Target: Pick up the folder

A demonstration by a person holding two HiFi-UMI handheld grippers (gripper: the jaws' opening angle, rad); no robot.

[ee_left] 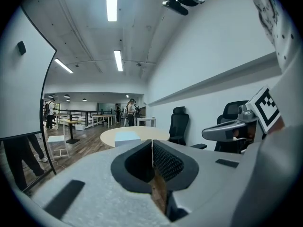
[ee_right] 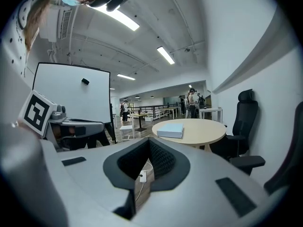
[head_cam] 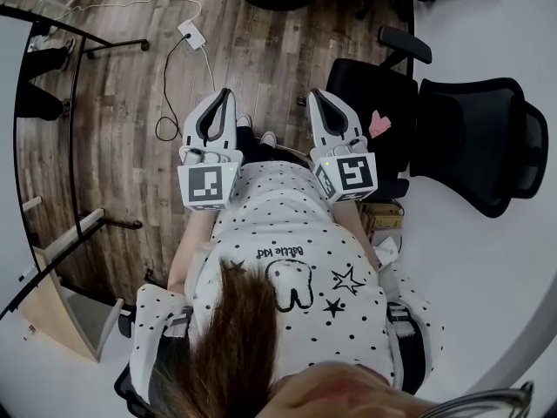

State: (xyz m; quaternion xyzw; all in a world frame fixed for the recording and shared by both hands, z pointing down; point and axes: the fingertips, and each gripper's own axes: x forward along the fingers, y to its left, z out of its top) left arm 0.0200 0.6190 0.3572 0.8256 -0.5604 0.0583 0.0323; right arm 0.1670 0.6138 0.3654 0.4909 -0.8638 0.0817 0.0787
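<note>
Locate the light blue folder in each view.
Head view: not in it.
Left gripper view: folder at centre, on the round table.
Right gripper view: folder right of centre, on that table.
Shared landmark: the round table with a black chair at its right.

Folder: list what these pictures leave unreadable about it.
Head view: folder outside the frame.
Left gripper view: folder far off on the table, its lower edge hidden behind the left hand-held gripper.
Right gripper view: folder whole but small; any label too small to tell.
</note>
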